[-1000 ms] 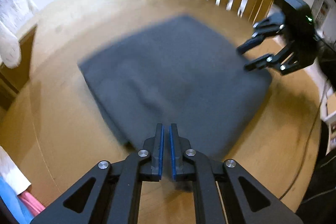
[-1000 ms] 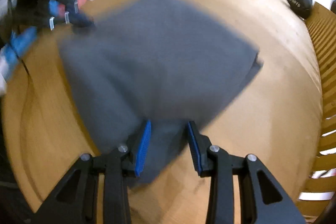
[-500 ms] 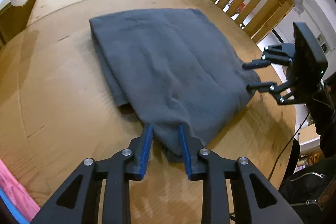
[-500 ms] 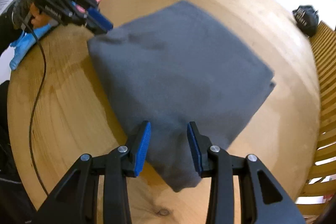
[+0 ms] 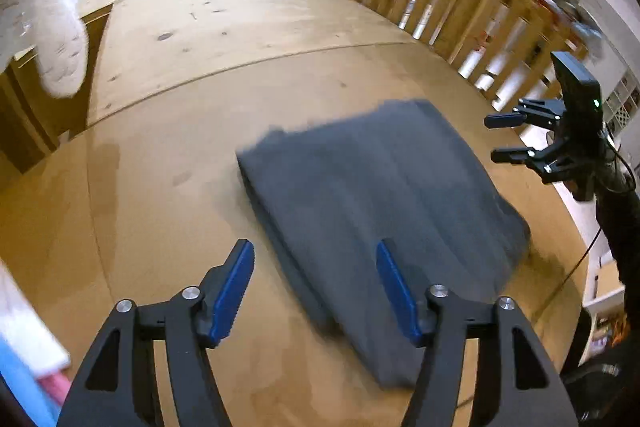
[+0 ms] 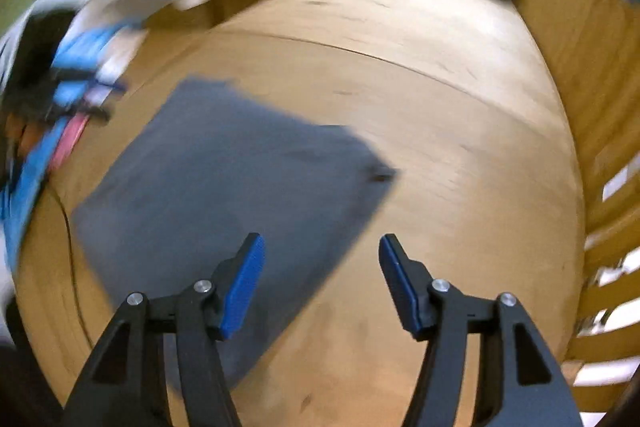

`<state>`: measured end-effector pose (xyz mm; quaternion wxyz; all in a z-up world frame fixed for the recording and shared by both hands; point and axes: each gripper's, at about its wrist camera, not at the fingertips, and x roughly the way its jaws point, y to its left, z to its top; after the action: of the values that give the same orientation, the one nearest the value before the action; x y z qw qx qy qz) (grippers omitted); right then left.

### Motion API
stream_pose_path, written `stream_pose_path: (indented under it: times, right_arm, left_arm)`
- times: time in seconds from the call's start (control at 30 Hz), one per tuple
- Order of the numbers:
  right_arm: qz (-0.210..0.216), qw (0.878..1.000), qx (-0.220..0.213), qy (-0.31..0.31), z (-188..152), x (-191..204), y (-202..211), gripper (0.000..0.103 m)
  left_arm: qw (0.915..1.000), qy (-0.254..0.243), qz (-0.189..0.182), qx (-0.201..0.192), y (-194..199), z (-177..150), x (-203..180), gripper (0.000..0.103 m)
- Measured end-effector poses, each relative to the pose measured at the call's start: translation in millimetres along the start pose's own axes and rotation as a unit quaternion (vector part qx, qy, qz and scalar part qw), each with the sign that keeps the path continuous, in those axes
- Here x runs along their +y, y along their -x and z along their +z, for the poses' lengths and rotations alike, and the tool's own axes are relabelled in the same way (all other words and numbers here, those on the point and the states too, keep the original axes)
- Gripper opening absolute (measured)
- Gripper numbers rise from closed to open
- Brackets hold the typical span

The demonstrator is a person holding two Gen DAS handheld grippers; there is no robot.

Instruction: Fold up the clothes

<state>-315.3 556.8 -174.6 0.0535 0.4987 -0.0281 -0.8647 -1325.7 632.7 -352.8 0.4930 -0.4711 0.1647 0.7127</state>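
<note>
Both tongs — left tongs, right tongs — just opened wide, empty. Folded grey garment on table; snagging its near corner would undo the fold.

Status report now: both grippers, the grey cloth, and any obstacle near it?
Left gripper open, jaws just opened, nothing held. Right gripper open, likewise empty. Grey cloth folded flat on the wooden table. Nothing in the way.
</note>
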Motion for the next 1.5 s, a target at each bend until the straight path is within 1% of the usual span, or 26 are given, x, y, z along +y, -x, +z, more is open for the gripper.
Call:
stream_pose_path:
  times: [0.03, 0.07, 0.13, 0.2, 0.23, 0.27, 0.33, 0.37, 0.4, 0.57, 0.63, 0.73, 0.77, 0.87, 0.9, 0.93, 0.97, 1.0, 1.03, 1.07, 1.1, 1.17, 1.33, 1.4, 1.5]
  right_arm:
    - [0.012, 0.999, 0.007, -0.037, 5.6, -17.6, -7.1, 0.059]
    - [0.023, 0.998, 0.011, -0.059, 9.1, -28.2, -11.8, 0.059]
    - [0.069, 0.992, 0.025, -0.106, 14.9, -49.4, -26.9, 0.059]
    - [0.095, 0.987, 0.031, -0.124, 14.0, -59.3, -36.7, 0.059]
    - [0.1, 0.987, 0.031, -0.125, 12.4, -59.0, -39.6, 0.059]
    - [0.105, 0.986, 0.031, -0.125, 10.8, -58.7, -42.6, 0.059]
    - [0.104, 0.987, 0.033, -0.118, 11.2, -54.5, -50.6, 0.059]
    - [0.104, 0.987, 0.033, -0.115, 11.8, -53.3, -54.7, 0.062]
    - [0.104, 0.988, 0.031, -0.113, 15.9, -50.8, -55.8, 0.063]
    - [0.103, 0.99, 0.02, -0.099, 33.6, -36.9, -66.3, 0.066]
    - [0.1, 0.991, 0.019, -0.089, 38.2, -30.4, -71.6, 0.066]
    - [0.098, 0.993, 0.018, -0.069, 39.6, -23.7, -75.3, 0.066]
    - [0.098, 0.993, 0.018, -0.063, 39.7, -22.1, -75.6, 0.066]
    - [0.099, 0.993, 0.012, -0.055, 39.6, -17.6, -79.0, 0.066]
    - [0.1, 0.994, 0.009, -0.052, 39.6, -15.9, -80.7, 0.065]
    - [0.101, 0.994, 0.005, -0.048, 39.6, -14.1, -82.4, 0.06]
    - [0.107, 0.993, 0.002, -0.045, 38.9, -13.6, -82.7, 0.041]
    - [0.114, 0.992, 0.0, -0.048, 38.1, -14.2, -84.0, 0.036]
    - [0.12, 0.992, -0.002, -0.051, 37.3, -14.7, -85.3, 0.029]
    - [0.129, 0.99, -0.003, -0.053, 36.4, -15.3, -86.5, 0.022]
    - [0.132, 0.99, -0.006, -0.056, 35.8, -15.5, -87.1, 0.021]
    - [0.131, 0.99, -0.01, -0.058, 34.1, -14.6, -85.6, 0.016]
    - [0.122, 0.991, -0.038, -0.044, 29.4, 1.0, -62.0, 0.013]
    - [0.12, 0.991, -0.053, -0.032, 30.1, 10.2, -44.3, 0.013]
    - [0.111, 0.991, -0.077, -0.016, 39.3, 23.3, -12.2, 0.012]
  left_arm:
    - [0.9999, 0.011, -0.008, 0.003, -10.4, 11.7, 8.0, 0.06]
    - [0.9997, 0.021, -0.012, 0.007, -18.2, 15.7, 11.8, 0.06]
    - [0.9989, 0.039, -0.02, 0.014, -33.8, 23.6, 19.5, 0.06]
    - [0.9977, 0.057, -0.028, 0.021, -49.3, 31.3, 27.1, 0.06]
    - [0.9977, 0.056, -0.029, 0.025, -49.6, 25.8, 32.3, 0.06]
    - [0.9979, 0.052, -0.029, 0.027, -52.0, 27.3, 31.2, 0.06]
    - [0.9981, 0.047, -0.028, 0.029, -55.3, 25.5, 36.0, 0.061]
    - [0.9978, 0.05, -0.032, 0.029, -56.8, 25.7, 39.6, 0.061]
    - [0.9976, 0.053, -0.034, 0.03, -59.2, 22.4, 34.5, 0.061]
    - [0.9977, 0.055, -0.021, 0.034, -66.6, 30.3, 43.0, 0.061]
    - [0.9974, 0.056, -0.025, 0.038, -73.5, 32.5, 43.8, 0.061]
    - [0.9977, 0.04, -0.033, 0.043, -80.8, 34.1, 38.6, 0.062]
    - [0.9979, 0.033, -0.035, 0.043, -82.8, 34.7, 36.5, 0.064]
    - [0.9983, 0.024, -0.038, 0.038, -85.5, 39.2, 32.2, 0.07]
    - [0.9986, 0.016, -0.035, 0.035, -86.4, 39.4, 29.0, 0.071]
    - [0.999, 0.009, -0.031, 0.032, -87.3, 39.5, 25.9, 0.07]
    - [0.9992, 0.001, -0.028, 0.029, -88.3, 39.7, 22.7, 0.067]
    - [0.9994, -0.01, -0.024, 0.025, -88.9, 38.9, 19.7, 0.061]
    - [0.9994, -0.02, -0.02, 0.021, -89.4, 38.2, 16.7, 0.042]
    - [0.9992, -0.016, -0.031, 0.02, -89.7, 37.5, 17.5, 0.024]
    - [0.9989, -0.006, -0.042, 0.019, -90.3, 36.7, 20.0, 0.022]
    - [0.9989, -0.001, -0.045, 0.012, -88.7, 34.0, 22.0, 0.018]
    - [0.9993, -0.007, -0.036, -0.009, -71.4, 21.0, 11.9, 0.014]
    - [0.9989, -0.012, -0.039, -0.024, -52.1, 16.2, 6.7, 0.014]
    - [0.998, -0.018, -0.04, -0.047, -16.3, 19.6, -2.6, 0.013]
